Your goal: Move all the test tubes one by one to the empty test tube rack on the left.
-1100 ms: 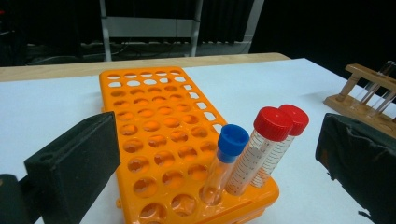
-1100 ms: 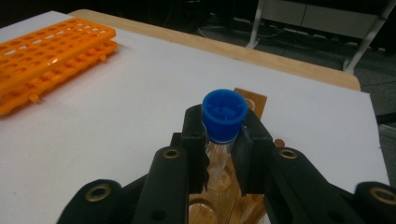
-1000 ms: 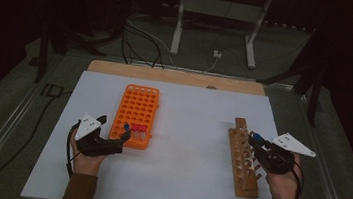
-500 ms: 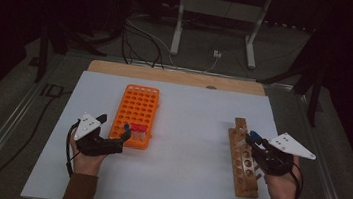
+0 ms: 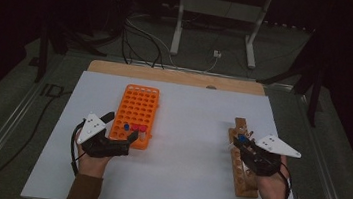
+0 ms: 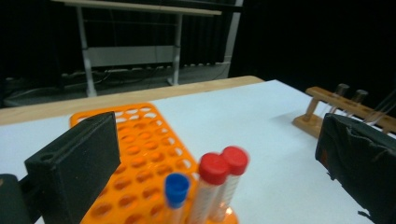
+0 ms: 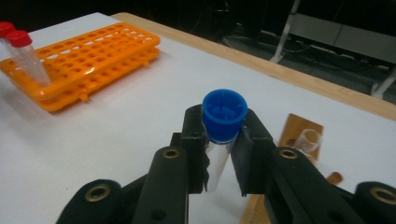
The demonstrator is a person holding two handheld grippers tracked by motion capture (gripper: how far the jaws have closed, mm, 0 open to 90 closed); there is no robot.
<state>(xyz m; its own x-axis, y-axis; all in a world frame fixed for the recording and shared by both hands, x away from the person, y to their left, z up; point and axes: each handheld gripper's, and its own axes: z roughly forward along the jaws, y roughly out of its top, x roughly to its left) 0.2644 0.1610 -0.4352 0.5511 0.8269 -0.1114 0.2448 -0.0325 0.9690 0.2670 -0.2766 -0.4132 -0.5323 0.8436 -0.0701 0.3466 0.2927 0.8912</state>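
A clear blue-capped test tube [image 7: 223, 122] is held clamped in the right gripper [image 7: 223, 154] over the near-right wooden tube rack [image 5: 241, 159]. Carriage leftward to the orange plastic grid rack [image 5: 136, 114] is judged next, where the left gripper [image 5: 121, 129] is held wide, empty.
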